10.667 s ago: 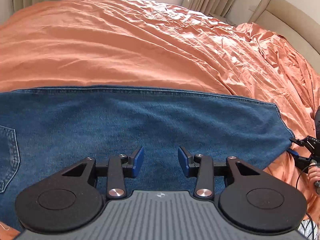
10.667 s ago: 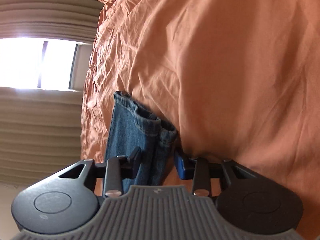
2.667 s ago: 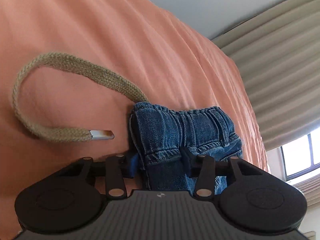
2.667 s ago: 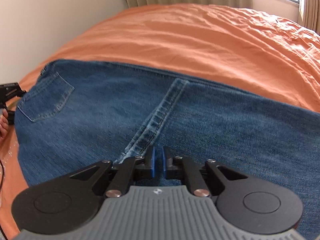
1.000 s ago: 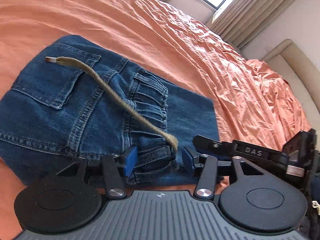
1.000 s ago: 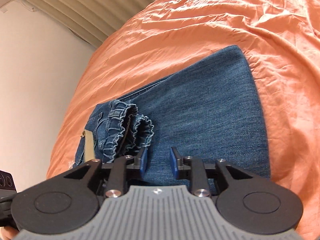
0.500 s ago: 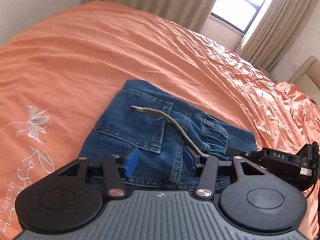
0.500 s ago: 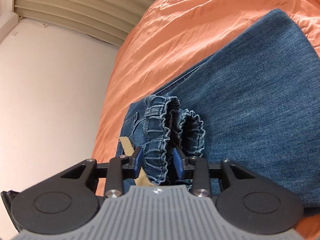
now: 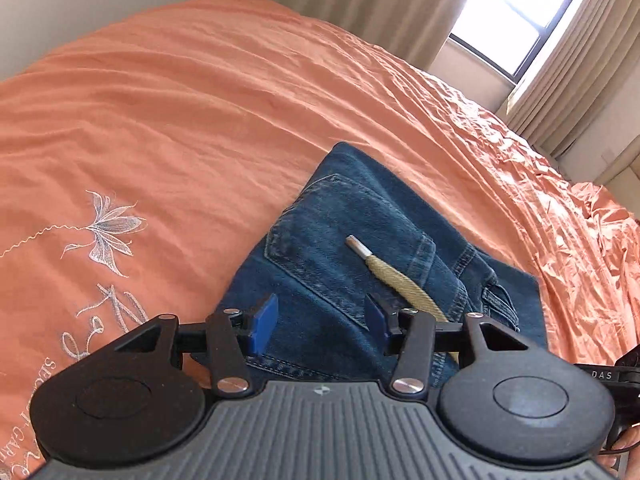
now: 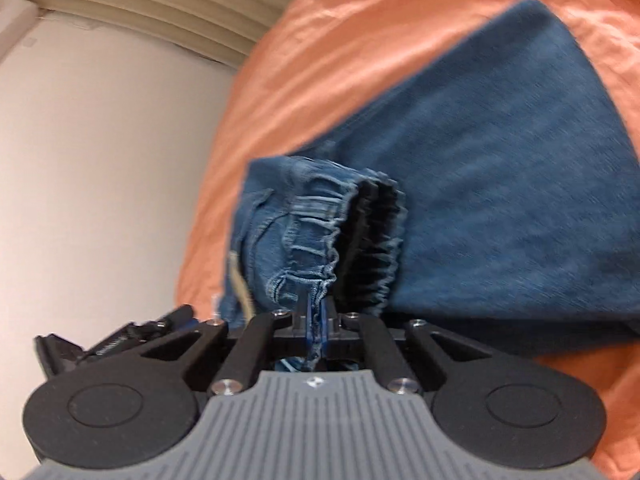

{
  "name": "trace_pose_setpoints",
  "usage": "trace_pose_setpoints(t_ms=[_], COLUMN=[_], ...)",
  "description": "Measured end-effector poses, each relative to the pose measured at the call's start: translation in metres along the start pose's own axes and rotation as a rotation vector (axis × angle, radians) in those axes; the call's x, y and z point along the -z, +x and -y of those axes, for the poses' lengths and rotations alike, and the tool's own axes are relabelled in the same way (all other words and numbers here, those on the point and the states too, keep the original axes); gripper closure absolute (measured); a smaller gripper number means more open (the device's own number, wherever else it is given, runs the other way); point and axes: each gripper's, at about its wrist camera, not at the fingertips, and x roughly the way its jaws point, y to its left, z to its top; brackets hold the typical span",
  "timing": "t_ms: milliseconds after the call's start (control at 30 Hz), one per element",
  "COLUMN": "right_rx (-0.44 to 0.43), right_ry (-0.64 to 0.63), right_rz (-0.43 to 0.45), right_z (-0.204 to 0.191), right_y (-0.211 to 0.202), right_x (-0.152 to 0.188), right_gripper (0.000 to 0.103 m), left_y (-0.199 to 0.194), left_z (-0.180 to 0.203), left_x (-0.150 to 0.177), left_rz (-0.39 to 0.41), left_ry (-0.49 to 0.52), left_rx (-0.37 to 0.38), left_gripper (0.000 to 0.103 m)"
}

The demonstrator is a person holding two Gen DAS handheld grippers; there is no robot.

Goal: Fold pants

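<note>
The folded blue jeans lie on the orange bedspread, back pocket up. Their beige drawstring with a metal tip rests across the pocket. My left gripper hovers open over the near edge of the jeans, with denim under the gap and neither pad pressing on it. In the right wrist view the jeans stretch away, and the gathered elastic waistband stands up in front. My right gripper is shut on the waistband's edge. The left gripper's body shows at the lower left.
White embroidered flower and lettering mark the bedspread at the left. Beige curtains and a bright window stand behind the bed. A plain wall lies left of the bed. Part of the right gripper shows at the right edge.
My left gripper pulled back and swung left off the waistband, still open. My right gripper moved in over the gathered waistband and shut on it.
</note>
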Motion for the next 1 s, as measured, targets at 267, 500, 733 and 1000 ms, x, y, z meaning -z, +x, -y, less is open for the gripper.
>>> trace_pose_setpoints(t_ms=[267,500,733,1000], right_rx=[-0.085,-0.151,-0.138,-0.145], right_ry=[-0.018,0.115,0.123,-0.162], right_rz=[0.073,0.117,0.083,0.156], right_z=[-0.010,0.009,0.013,-0.062], right_y=[0.001,0.018,0.061,0.030], right_x=[-0.018,-0.048,-0.062,-0.069], right_gripper=[0.069,0.063,0.065,0.087], left_y=[0.026,0.030,0.036,0.029], left_z=[0.000,-0.005,-0.021,-0.026], left_x=[-0.003,-0.018,-0.027,-0.031], left_rz=[-0.049,-0.018,-0.007,0.029], left_ry=[0.001,-0.006,-0.076,-0.092], left_rx=[0.010,0.029,0.047,0.064], left_gripper=[0.049,0.049,0.049,0.054])
